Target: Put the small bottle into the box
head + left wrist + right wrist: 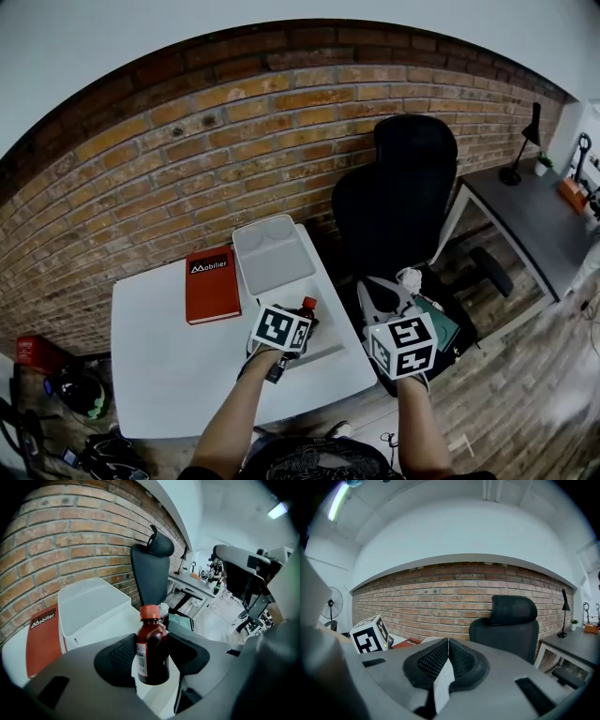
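The small bottle [152, 649] has dark red contents, an orange-red cap and a white label. It stands upright between the jaws of my left gripper [153, 654], which is shut on it. In the head view the bottle [307, 306] and left gripper [298, 323] hang over the white table [169, 356], just in front of the open white box [272, 261]. The same box [89, 605] shows empty, ahead and to the left of the bottle. My right gripper [448, 645] is shut with nothing in it and sits off the table's right edge [382, 302].
A red book [212, 284] lies left of the box against the brick wall. A black office chair [398, 202] stands behind the table's right side, with a dark desk [534, 220] further right. Bags lie on the floor at the left [75, 394].
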A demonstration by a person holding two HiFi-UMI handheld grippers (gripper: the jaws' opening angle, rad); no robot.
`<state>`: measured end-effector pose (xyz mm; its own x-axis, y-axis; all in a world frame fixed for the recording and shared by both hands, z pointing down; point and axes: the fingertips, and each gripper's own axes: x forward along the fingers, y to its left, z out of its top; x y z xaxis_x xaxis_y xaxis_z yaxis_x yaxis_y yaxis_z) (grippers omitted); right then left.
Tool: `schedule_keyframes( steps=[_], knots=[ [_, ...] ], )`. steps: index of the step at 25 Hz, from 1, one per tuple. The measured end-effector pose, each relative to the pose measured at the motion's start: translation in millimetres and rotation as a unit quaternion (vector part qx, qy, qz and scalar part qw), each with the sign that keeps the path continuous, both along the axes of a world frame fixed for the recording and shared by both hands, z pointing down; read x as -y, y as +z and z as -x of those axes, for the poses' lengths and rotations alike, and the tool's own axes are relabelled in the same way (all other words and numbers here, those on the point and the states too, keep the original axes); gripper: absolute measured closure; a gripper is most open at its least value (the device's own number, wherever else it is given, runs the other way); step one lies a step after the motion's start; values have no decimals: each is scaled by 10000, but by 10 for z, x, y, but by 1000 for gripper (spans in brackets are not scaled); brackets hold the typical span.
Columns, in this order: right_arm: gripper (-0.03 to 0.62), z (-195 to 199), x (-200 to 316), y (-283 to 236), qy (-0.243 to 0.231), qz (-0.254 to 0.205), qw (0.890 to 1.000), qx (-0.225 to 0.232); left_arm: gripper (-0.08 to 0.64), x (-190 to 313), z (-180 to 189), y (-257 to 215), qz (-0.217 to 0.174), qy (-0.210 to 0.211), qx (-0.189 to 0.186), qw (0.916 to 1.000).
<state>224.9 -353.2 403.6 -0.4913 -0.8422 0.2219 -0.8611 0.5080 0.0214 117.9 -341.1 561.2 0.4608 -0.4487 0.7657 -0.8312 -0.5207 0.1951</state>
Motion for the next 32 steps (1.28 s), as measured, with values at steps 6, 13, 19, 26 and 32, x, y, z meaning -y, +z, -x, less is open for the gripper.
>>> schedule_keyframes(
  steps=[6, 13, 19, 26, 32],
  knots=[
    [571, -1, 10, 9, -53, -31, 10000, -12, 330, -65, -184, 236, 559, 327, -11, 9979],
    [571, -11, -14, 88, -111, 42, 9999, -120, 330, -120, -218, 551, 1209, 316, 175, 9920],
    [571, -105, -27, 134, -64, 75, 9998, -155, 330, -204, -304, 769, 1655, 321, 269, 9853],
    [571, -192, -60, 169, -16, 116, 9997, -198, 330, -260, -341, 937, 1975, 307, 379, 9791],
    [571, -274, -100, 220, 33, 174, 9996, -239, 330, -278, -385, 1002, 2134, 186, 347, 9762]
  ],
)
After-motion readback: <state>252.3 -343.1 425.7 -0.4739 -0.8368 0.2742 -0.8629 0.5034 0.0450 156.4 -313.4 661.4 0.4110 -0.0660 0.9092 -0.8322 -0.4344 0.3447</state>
